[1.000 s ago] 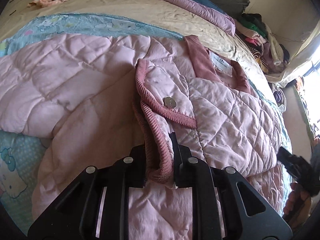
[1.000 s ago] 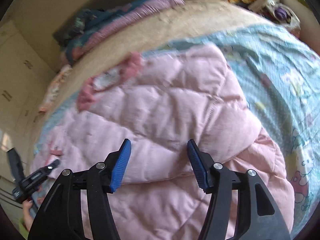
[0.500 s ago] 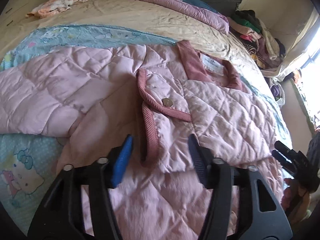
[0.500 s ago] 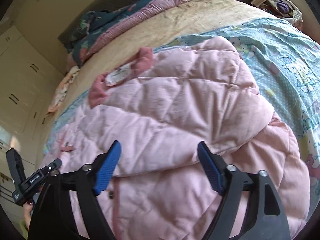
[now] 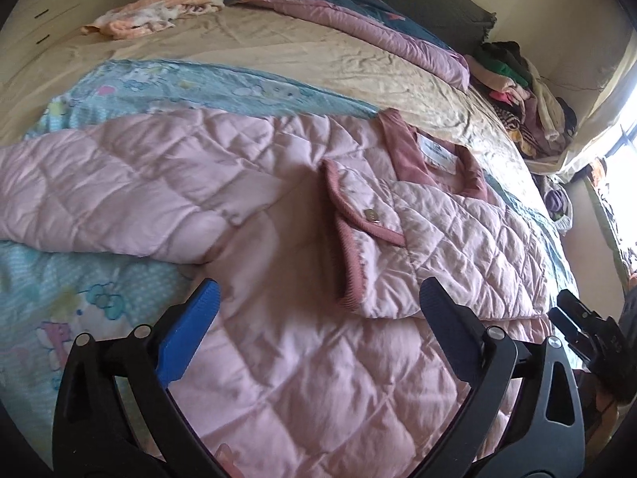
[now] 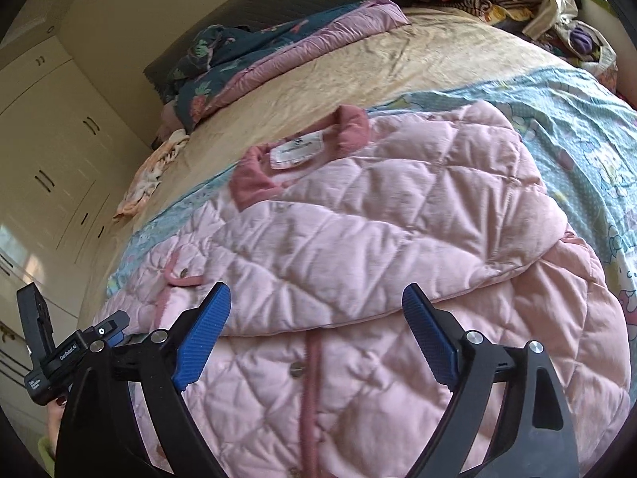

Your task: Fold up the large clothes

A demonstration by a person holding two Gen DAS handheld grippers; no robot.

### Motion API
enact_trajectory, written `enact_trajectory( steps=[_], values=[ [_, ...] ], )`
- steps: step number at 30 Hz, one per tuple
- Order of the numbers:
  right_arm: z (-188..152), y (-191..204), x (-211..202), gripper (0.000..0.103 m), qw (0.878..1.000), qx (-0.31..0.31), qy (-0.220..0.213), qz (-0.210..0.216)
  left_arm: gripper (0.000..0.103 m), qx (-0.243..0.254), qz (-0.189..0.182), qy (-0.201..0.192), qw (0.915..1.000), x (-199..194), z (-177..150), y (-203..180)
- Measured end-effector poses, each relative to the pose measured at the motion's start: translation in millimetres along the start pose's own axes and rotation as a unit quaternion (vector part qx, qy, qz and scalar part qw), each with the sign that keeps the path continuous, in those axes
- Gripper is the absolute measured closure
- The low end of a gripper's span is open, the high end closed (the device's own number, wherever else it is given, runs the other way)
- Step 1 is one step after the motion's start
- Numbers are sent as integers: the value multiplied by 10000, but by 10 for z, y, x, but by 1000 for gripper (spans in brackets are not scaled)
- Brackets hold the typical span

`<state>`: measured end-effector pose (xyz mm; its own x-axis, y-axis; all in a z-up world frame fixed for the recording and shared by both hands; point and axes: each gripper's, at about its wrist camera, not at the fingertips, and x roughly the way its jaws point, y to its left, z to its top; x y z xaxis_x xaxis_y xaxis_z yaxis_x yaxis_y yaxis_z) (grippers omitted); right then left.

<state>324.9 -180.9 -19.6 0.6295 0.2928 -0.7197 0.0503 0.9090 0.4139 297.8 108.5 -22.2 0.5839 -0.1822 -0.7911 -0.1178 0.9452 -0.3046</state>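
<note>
because the pink quilted jacket (image 5: 302, 358) lies flat on the bed (image 5: 278, 55) with one sleeve (image 5: 446, 255) folded across its chest, the left gripper (image 5: 314, 314) and right gripper (image 6: 314, 326) hover over it, their jaws opening, nothing between them.

Beyond the left hand-held gripper (image 5: 314, 330), a light blue cartoon-print blanket (image 5: 167, 87) spreads across the bed (image 5: 278, 51), whose beige sheet is wrinkled. Farther out from that hand-held gripper, a dark floral quilt with mauve edging (image 5: 358, 20) lies bunched along the head of the bed. To its far left, a small peach and white cloth (image 5: 151, 14) sits crumpled near the bed's edge. At its far right, a heap of mixed clothes (image 5: 521, 91) is piled by the wall, close to a bright window (image 5: 621, 159). To the left of the right hand-held gripper (image 6: 316, 338), cream wardrobe doors (image 6: 51, 151) with dark handles line the wall.
</note>
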Motion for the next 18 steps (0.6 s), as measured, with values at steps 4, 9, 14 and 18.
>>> enact_trajectory(
  steps=[4, 9, 14, 18],
  values=[
    [-6, 225, -11, 16, 9997, -238, -29, 8, 9, -6, 95, 1, 10000, -62, -5, 107],
    [-43, 525, -44, 16, 9987, -474, -101, 140, 9, -47, 240, -119, 9996, -179, -10, 243],
    [-98, 797, -34, 16, 9976, -632, -109, 264, 9, -95, 386, -185, 9990, -291, -40, 415],
    [-159, 1040, -6, 16, 9960, -794, -75, 398, 9, -201, 436, -245, 9985, -390, -64, 581]
  ],
)
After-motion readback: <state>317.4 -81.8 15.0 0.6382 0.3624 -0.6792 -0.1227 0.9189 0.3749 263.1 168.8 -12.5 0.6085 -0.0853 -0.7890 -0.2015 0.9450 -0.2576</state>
